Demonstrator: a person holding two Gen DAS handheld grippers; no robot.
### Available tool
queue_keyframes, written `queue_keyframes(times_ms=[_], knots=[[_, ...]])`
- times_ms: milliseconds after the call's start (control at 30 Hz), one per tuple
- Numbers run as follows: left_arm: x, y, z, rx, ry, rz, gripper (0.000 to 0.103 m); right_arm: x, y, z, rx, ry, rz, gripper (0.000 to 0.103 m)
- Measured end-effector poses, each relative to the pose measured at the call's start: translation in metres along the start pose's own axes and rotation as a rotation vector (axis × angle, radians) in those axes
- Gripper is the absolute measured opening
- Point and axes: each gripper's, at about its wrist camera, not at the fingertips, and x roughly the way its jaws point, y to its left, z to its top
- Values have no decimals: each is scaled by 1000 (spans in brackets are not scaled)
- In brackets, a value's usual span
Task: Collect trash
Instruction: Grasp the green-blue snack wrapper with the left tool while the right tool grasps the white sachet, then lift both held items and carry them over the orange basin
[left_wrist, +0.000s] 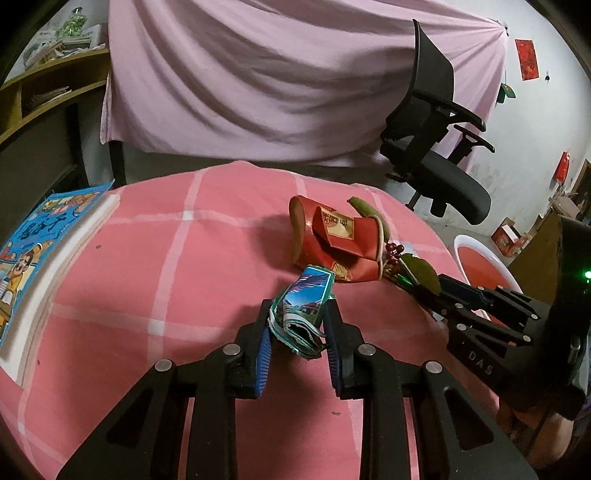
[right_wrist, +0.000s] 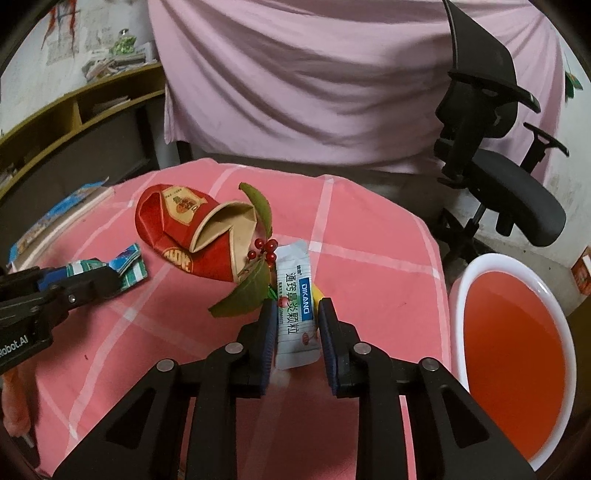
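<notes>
My left gripper (left_wrist: 297, 325) has its blue pads clamped on a crumpled blue-and-green printed wrapper (left_wrist: 301, 310), which sits right between the fingers and is lifted a little off the cloth at its near end, as far as I can judge. My right gripper (right_wrist: 297, 328) straddles a flat white foil sachet with a blue band and printed characters (right_wrist: 295, 314); the jaws stand close on both its long edges and look closed on it, though I cannot see the pads biting.

Just ahead of both tools lies a crushed red paper cup with a gold label (right_wrist: 192, 236), and beside it, touching the sachet's far end, a sprig of green leaves with red berries (right_wrist: 258, 266). All of it rests on a table under a pink cloth with white checks (left_wrist: 147, 258).

To the right of my right tool, off the table's edge and lower, stands a round white bin with a red lining (right_wrist: 517, 332) (the obvious drop point). A black office chair (right_wrist: 509, 192) stands beyond it.

So I read this as the pick-up step, two pieces gripped. Next I need to lift both clear and carry them rightward over the bin without dragging the sprig along.
</notes>
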Motion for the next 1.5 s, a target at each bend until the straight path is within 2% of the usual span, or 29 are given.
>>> queue_keyframes(times_ms=[133,433,800,1100,1233,1367,1500], knots=[[3,0,1,-21,6,-5,22,7,2,-2,-8,48,9,21],[-7,0,1,-31,-55,-22,22,-7,-6,-4,28,-34,19,18],[-37,-22,-2,-4,-293,-68,22,-53,-13,-11,63,-293,34,18],[-53,-46,3,-18,-435,-126,22,-83,-29,-21,139,-478,56,18],[-60,-62,9,-26,-487,-175,22,-104,-40,-29,184,-575,28,18],[-72,-84,11,22,-541,-209,22,-126,-60,-40,208,-652,-33,18],[-71,-117,11,79,-545,-243,22,-139,-86,-51,249,-681,-90,18]])
